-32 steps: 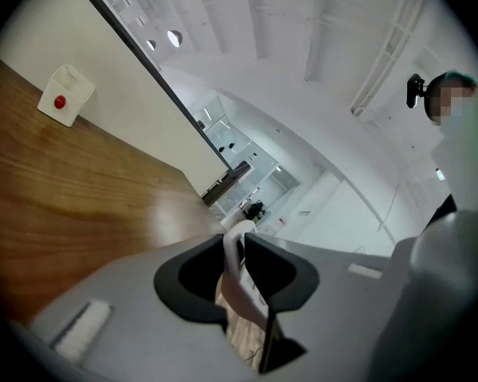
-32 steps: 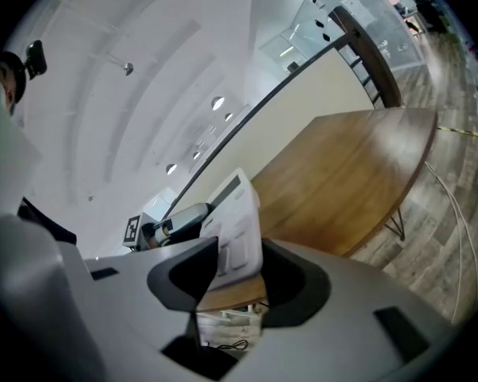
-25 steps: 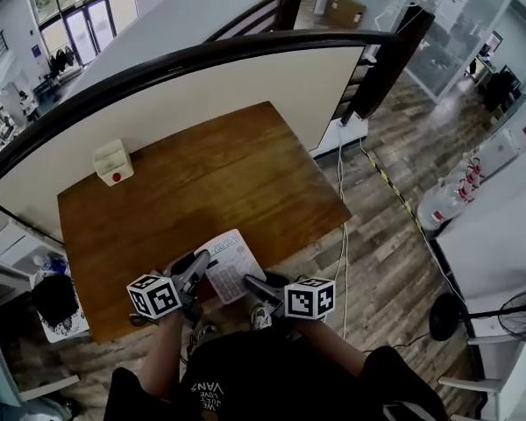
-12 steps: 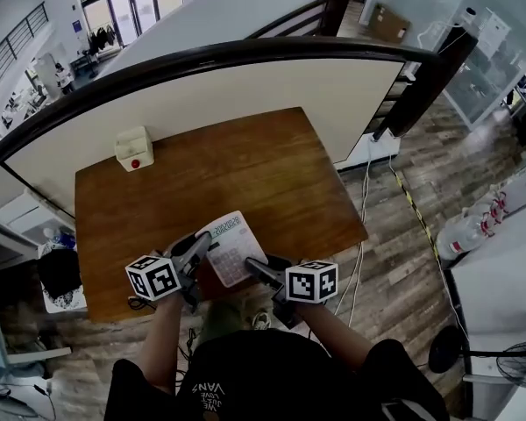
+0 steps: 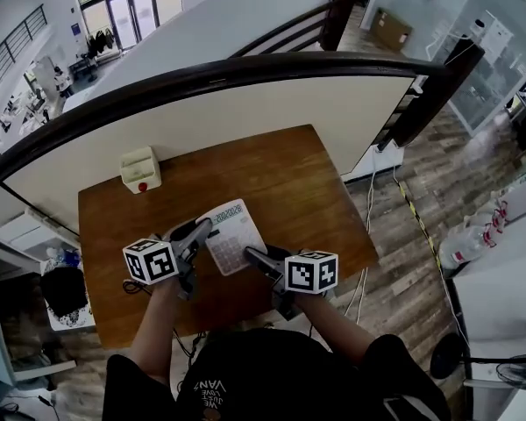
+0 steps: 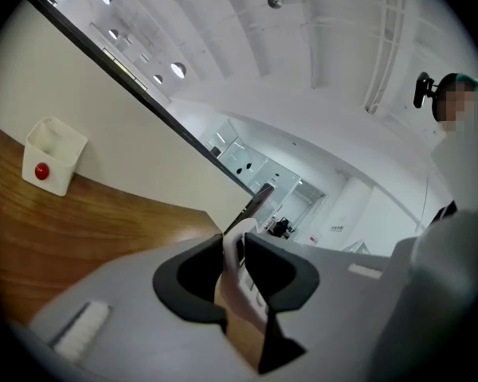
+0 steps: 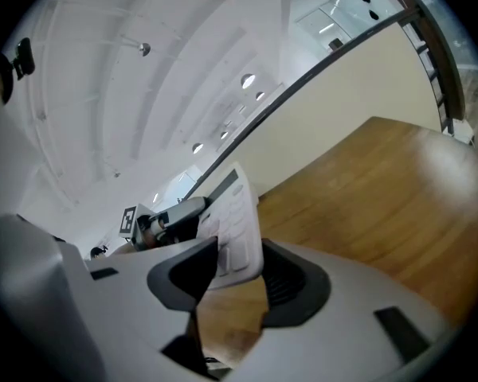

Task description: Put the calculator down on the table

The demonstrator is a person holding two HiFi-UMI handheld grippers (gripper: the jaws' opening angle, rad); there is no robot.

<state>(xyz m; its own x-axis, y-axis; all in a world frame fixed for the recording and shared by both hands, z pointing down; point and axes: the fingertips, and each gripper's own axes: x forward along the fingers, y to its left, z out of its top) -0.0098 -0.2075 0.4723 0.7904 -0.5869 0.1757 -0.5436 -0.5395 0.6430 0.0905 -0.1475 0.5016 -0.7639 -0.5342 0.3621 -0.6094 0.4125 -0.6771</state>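
calculator now farther over table

Calculator white, keys grey. Table brown, wood-grained. Box cream, button red. Cubes patterned black-white.

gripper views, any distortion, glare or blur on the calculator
Right gripper view: fisheye, black corners, pale sheen on the table at far right, calculator keys slightly soft. Left gripper view: calculator edge-on, close, blurred. Head view: sharp, railing bowed.
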